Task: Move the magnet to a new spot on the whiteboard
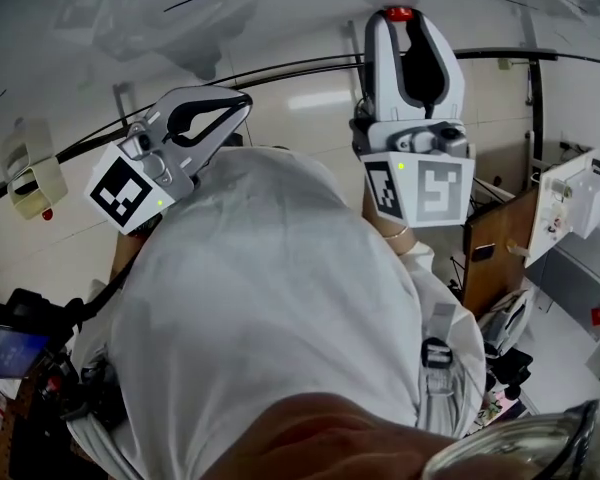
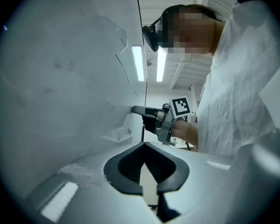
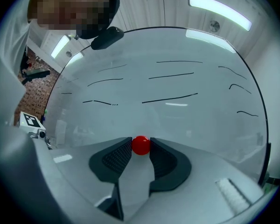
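Observation:
A small red magnet [image 3: 141,145] sits pinched between the tips of my right gripper [image 3: 141,142], which is shut on it. In the head view the magnet [image 1: 400,13] shows at the raised right gripper's [image 1: 401,20] tip, close against the whiteboard [image 1: 280,28]. From the left gripper view the right gripper [image 2: 134,109] reaches level to the board's surface [image 2: 60,78]. I cannot tell whether the magnet touches the board. My left gripper [image 1: 246,99] is held up to the left, tips together [image 2: 144,144] and holding nothing.
Black marker lines [image 3: 170,98] cross the whiteboard. A small holder [image 1: 30,173] hangs on the board at far left, and a little shelf [image 2: 116,134] juts from it. The person's white shirt [image 1: 270,298] fills the middle. A brown door [image 1: 495,243] and equipment stand at right.

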The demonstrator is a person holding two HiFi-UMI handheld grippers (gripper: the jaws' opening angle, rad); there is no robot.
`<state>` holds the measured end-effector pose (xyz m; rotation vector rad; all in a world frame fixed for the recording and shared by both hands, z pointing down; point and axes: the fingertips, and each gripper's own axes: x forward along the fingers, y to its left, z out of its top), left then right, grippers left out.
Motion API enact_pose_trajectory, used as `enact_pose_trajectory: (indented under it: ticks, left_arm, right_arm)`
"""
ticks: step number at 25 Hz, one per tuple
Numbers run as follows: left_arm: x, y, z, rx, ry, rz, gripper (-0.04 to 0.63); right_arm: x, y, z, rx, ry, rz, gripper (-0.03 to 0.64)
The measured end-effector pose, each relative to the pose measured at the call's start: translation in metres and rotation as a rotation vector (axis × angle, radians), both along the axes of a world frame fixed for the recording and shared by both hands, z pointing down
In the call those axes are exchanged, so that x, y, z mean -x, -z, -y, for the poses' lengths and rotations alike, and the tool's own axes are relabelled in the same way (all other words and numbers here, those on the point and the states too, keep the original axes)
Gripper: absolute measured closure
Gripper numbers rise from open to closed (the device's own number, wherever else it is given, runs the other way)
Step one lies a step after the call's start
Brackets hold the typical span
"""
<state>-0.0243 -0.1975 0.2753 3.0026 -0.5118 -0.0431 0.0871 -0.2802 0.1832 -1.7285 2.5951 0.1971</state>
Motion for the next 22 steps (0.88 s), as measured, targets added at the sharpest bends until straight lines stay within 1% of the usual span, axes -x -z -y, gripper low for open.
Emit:
enact_pose_trajectory:
  ticks: [3, 8, 11, 15, 18, 22]
  left_arm:
    - [0.0, 0.002, 0.001, -0.001, -0.002, -0.008, 0.595]
    - [0.0, 0.0, 0.003, 0.002, 0.003, -0.002, 0.595]
    - [0.003, -0.002, 0.005, 0.005, 0.023, 0.0, 0.595]
    - [0.009, -0.002, 0.003, 0.035, 0.054, -0.02, 0.595]
    - [0.013, -0.008, -0.009, 0.043, 0.087, 0.005, 0.595]
    - [0.014, -0.009, -0.026, 0.05, 0.14, 0.011, 0.595]
  right_arm:
    - [-0.003, -0.001, -0.004, -0.017, -0.015, 0.01, 0.494]
    - [-0.002, -0.004, -0.005, -0.046, -0.048, -0.034, 0.492]
    - [0.001, -0.007, -0.003, -0.06, -0.059, -0.037, 0.494]
    - [0.005, -0.009, -0.003, -0.072, -0.025, -0.056, 0.44]
    - [0.001, -0.01, -0.006, -0.056, -0.011, -0.037, 0.423]
    - [-0.014, -0.022, -0.01, -0.003, -0.005, 0.013, 0.399]
